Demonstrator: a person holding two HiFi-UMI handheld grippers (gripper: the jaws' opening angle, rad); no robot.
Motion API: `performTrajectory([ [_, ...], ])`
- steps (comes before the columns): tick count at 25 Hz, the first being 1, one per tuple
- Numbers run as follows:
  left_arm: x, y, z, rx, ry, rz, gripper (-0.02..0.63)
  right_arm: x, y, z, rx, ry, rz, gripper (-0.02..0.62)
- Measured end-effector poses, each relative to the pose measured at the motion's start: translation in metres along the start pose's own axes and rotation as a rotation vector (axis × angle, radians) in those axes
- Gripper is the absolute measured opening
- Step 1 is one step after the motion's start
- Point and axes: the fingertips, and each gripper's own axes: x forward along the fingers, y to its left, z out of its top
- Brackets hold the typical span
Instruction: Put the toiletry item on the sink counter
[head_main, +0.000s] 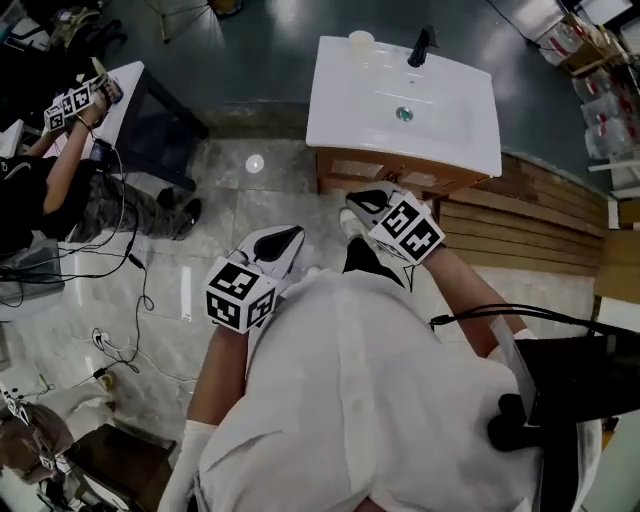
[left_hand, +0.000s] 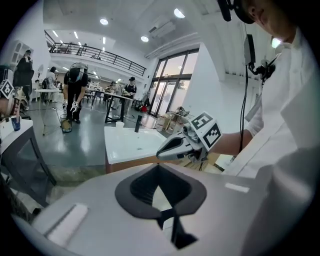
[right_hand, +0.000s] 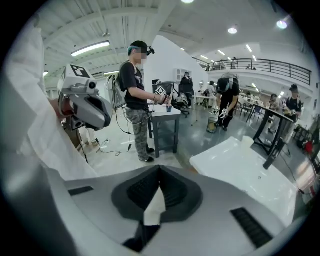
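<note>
Workshop hall, white sink counter (head_main: 345, 110) ahead | left tool (head_main: 296, 233), right tool (head_main: 355, 200) held pressed together, empty | cup-like toiletry item (head_main: 360, 40) is seen on counter's far corner (placement judged done) | next: tools to be drawn back

In the head view the sink counter (head_main: 345, 115) sits in the upper middle of the frame. The faucet (head_main: 422, 45) stands at its far edge, a cup (head_main: 361, 40) is just left of the faucet at the far left corner, and the drain (head_main: 404, 114) lies in the basin before them. My left gripper (head_main: 288, 238) and my right gripper (head_main: 362, 202) lie below the counter near the frame's centre, the left one lower, both apart from it. A table (head_main: 128, 95) stands at the upper left with another person (head_main: 50, 200) at its left, cables (head_main: 120, 300) trail over the floor below them, and wooden slats (head_main: 530, 210) lie right of the counter.
</note>
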Motion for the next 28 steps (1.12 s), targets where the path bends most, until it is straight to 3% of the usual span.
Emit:
performTrajectory([
  [11,-0.010,-0.017,-0.013,0.030,0.017,-0.039,0.006,-0.008,0.065,0.007,-0.054,-0.029,0.035,0.006],
  [28,-0.017,-0.022,-0.025,0.021,0.018,-0.021,0.006,-0.011,0.085,0.010,-0.136,-0.026,0.053,0.005],
])
